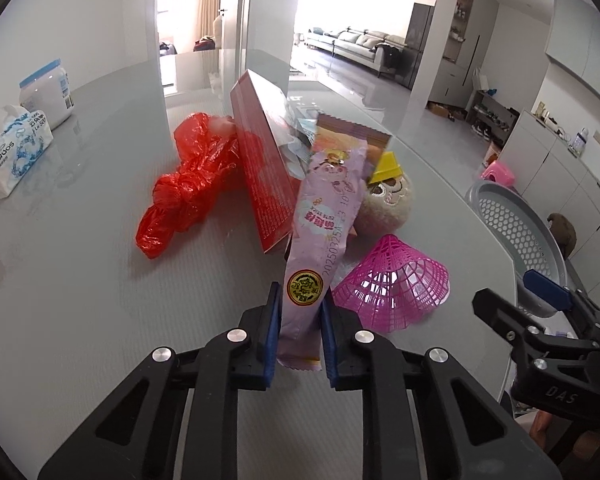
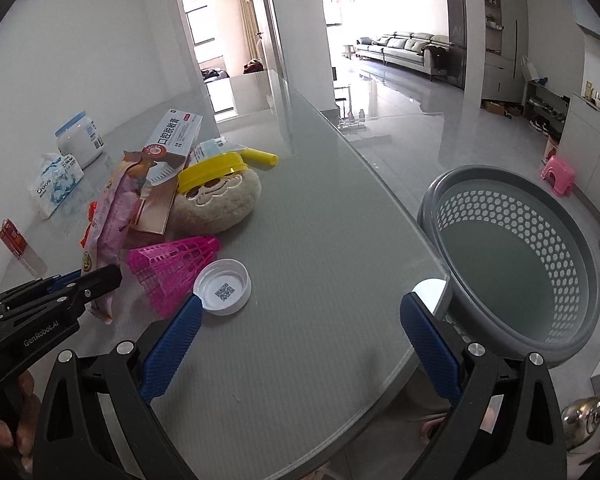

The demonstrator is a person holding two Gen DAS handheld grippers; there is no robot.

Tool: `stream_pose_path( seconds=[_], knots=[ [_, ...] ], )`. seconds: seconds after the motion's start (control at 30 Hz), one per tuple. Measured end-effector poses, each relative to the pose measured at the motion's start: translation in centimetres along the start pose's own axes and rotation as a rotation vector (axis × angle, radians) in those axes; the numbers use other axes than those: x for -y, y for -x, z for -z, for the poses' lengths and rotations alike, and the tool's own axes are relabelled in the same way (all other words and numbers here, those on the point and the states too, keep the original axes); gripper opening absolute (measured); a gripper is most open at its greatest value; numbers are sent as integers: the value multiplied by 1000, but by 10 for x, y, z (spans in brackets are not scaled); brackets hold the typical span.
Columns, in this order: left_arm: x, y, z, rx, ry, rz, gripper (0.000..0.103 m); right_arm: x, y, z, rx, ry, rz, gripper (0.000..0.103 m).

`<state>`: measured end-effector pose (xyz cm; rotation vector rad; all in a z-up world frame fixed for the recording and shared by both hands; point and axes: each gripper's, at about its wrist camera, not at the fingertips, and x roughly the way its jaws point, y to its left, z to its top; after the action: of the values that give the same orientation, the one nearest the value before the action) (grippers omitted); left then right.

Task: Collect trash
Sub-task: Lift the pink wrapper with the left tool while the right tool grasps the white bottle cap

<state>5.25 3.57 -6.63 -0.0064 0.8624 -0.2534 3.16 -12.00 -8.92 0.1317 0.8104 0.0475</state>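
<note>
My work sits on a grey, glossy tabletop [image 2: 300, 340] with a rounded edge, in a bright open room with a pale sofa [image 2: 408, 46] far off across a shiny tiled floor. I take the cream plush toy [image 2: 216, 204] as my landmark: it lies near the middle of the pile, with a yellow plastic scoop [image 2: 216, 170] resting on top of it. Just in front of the plush toy a pink mesh cone [image 1: 392, 284] lies on its side, and beside that cone a white lid [image 2: 223, 286] sits open side up. Left of the plush toy a red carton [image 1: 264, 168] stands tilted, and beyond it a crumpled red plastic bag [image 1: 184, 188]; a toothpaste box [image 2: 174, 140] leans above the heap. Much farther left of the plush toy are a tissue pack [image 1: 14, 156] and a white jar [image 1: 48, 96]. Off the tabletop's edge, right of the plush toy, a grey perforated basket [image 2: 512, 260] waits, its floor bare. My left tool [image 1: 299, 328] is pinched on the lower end of a purple snack wrapper [image 1: 324, 232], whose long axis runs straight away from the tool toward the plush toy, printed face up, crossing in front of the carton. My right tool [image 2: 300, 340] gapes wide over bare tabletop near the lid, gripping nothing.
</note>
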Motion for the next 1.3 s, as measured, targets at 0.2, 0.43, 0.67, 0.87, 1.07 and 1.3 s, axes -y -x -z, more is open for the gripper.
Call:
stream_pose_path(
  seconds=[0.2, 0.43, 0.67, 0.87, 1.07, 1.3],
  knots=[
    [-8, 14, -3, 46, 11, -5, 18, -7, -14, -1, -31, 29, -4, 95],
    [-13, 15, -5, 53, 24, -3, 18, -18, -31, -4, -69, 81, 1, 95],
    [-17, 18, -6, 62, 28, -2, 18, -29, -46, -8, -82, 143, 27, 94],
    [-17, 16, -4, 58, 35, -5, 18, -40, -52, -10, -64, 198, 36, 94],
    [-16, 17, -5, 58, 34, -7, 18, -42, -52, -10, -53, 216, 17, 93],
    [-13, 18, -5, 58, 24, -7, 18, -47, -45, -9, -45, 244, -7, 60]
  ],
)
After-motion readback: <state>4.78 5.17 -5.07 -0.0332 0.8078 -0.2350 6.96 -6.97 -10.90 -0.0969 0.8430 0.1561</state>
